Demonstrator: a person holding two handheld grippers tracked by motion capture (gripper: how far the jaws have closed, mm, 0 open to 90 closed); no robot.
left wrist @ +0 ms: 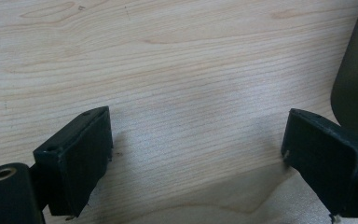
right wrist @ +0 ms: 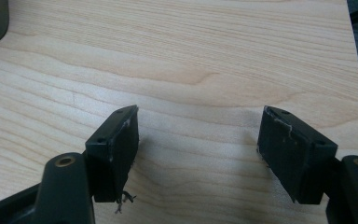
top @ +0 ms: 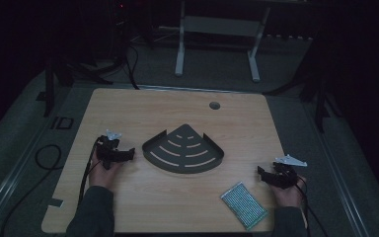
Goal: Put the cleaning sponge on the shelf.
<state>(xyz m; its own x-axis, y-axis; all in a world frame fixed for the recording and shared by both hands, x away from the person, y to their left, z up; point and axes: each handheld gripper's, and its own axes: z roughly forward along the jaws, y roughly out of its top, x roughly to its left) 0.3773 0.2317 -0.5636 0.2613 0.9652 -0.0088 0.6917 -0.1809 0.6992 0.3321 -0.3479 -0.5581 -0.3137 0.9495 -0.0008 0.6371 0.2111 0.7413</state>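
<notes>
Claws wide apart and empty, you hover your left claw [top: 128,154] beside the dark slotted corner tray [top: 183,150] mid-worktop [top: 128,113], right claw [top: 262,174] near the green pad [top: 244,205]; tray looks stiff and light, so take its raised rim.

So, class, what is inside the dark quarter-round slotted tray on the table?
Nothing lies in the tray; pale table wood shows through its curved slots. What its solid floor covers cannot be seen.

Dark grey slotted tray [top: 183,148], green dotted sponge [top: 244,205], pale woodgrain table [top: 143,106].
</notes>
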